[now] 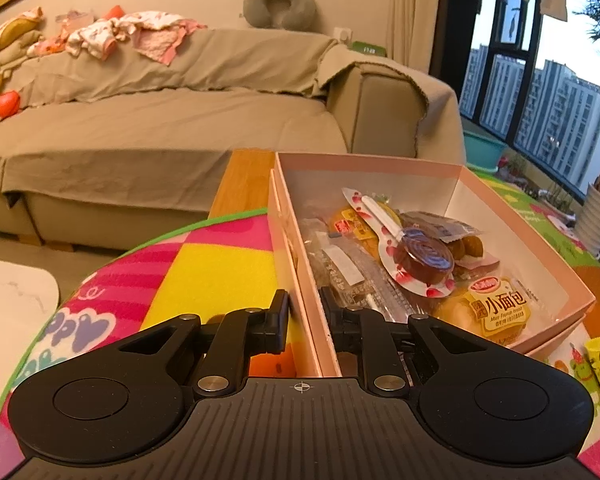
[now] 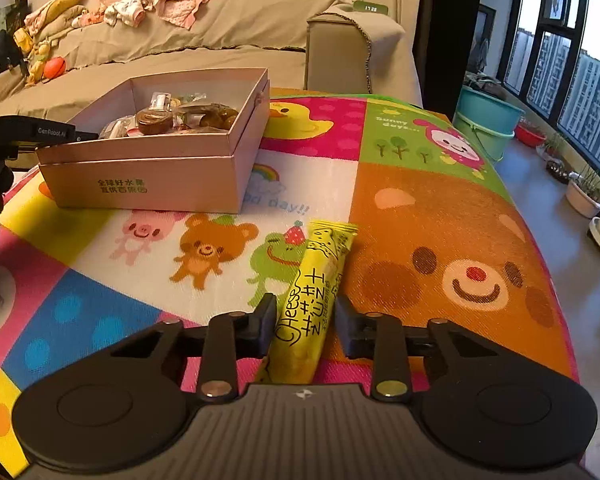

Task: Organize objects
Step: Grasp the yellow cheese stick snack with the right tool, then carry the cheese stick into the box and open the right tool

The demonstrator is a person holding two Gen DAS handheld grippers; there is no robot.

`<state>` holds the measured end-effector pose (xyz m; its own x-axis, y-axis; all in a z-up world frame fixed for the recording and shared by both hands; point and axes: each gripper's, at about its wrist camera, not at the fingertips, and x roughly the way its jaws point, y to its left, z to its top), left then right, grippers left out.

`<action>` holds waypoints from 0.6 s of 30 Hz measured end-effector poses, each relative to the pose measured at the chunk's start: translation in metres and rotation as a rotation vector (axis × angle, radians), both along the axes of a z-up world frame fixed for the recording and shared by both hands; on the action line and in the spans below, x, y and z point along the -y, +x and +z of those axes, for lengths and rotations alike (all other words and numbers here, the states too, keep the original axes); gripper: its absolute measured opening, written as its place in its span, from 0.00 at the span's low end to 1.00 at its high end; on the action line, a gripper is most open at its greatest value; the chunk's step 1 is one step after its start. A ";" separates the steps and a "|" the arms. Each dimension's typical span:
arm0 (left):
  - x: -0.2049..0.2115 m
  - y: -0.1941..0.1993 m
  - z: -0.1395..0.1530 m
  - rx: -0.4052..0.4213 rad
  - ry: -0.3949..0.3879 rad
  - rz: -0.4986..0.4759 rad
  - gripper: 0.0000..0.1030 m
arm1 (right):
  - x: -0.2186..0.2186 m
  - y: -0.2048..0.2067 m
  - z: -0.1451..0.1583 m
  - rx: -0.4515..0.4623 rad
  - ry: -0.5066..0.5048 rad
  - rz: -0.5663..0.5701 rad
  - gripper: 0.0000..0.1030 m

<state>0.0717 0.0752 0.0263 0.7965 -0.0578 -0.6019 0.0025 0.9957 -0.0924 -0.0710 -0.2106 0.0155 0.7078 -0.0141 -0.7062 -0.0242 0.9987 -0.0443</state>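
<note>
Your right gripper (image 2: pixel 305 322) straddles the yellow cheese stick (image 2: pixel 314 300), jaws open, small gaps each side, holding nothing. Stick's long axis runs straight ahead along your fingers on the mat (image 2: pixel 440 216). Beyond, left: pink box (image 2: pixel 156 178); your left gripper (image 1: pixel 305 318) straddles its wall, contact unclear.
</note>
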 end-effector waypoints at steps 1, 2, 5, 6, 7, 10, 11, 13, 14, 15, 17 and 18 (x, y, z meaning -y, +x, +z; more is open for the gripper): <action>0.001 0.001 0.001 -0.015 0.003 0.000 0.18 | 0.001 0.001 0.001 -0.009 0.003 -0.005 0.24; 0.001 0.002 0.002 -0.025 0.003 0.002 0.18 | 0.001 0.001 0.003 -0.021 0.013 -0.008 0.23; 0.002 0.004 0.004 -0.054 0.011 0.005 0.17 | 0.004 0.003 0.009 -0.053 0.058 -0.002 0.23; 0.002 0.005 0.004 -0.060 0.015 0.002 0.17 | 0.004 0.002 0.011 -0.059 0.064 0.004 0.22; 0.002 0.006 0.005 -0.066 0.017 -0.001 0.17 | 0.004 0.002 0.013 -0.060 0.066 0.008 0.22; 0.000 0.005 0.005 -0.068 0.008 0.000 0.17 | 0.006 0.002 0.014 -0.075 0.075 -0.001 0.22; 0.000 0.005 0.004 -0.065 0.011 -0.001 0.17 | 0.008 0.003 0.014 -0.084 0.082 -0.008 0.22; 0.001 0.005 0.004 -0.058 0.015 -0.006 0.17 | 0.011 0.004 0.015 -0.096 0.090 -0.013 0.21; 0.000 0.005 0.003 -0.057 0.011 -0.008 0.17 | 0.012 0.003 0.016 -0.100 0.090 -0.013 0.21; -0.001 0.005 0.003 -0.055 0.005 -0.011 0.17 | 0.012 0.002 0.018 -0.104 0.090 -0.011 0.21; -0.003 0.004 0.002 -0.049 -0.005 -0.015 0.17 | 0.012 -0.001 0.024 -0.106 0.092 -0.004 0.21; -0.004 0.004 0.001 -0.046 -0.009 -0.014 0.17 | 0.013 -0.003 0.027 -0.105 0.091 -0.005 0.21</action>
<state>0.0754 0.0788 0.0277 0.7669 -0.0741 -0.6375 0.0116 0.9947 -0.1017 -0.0744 -0.2234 0.0427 0.6297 0.0506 -0.7752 -0.0192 0.9986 0.0496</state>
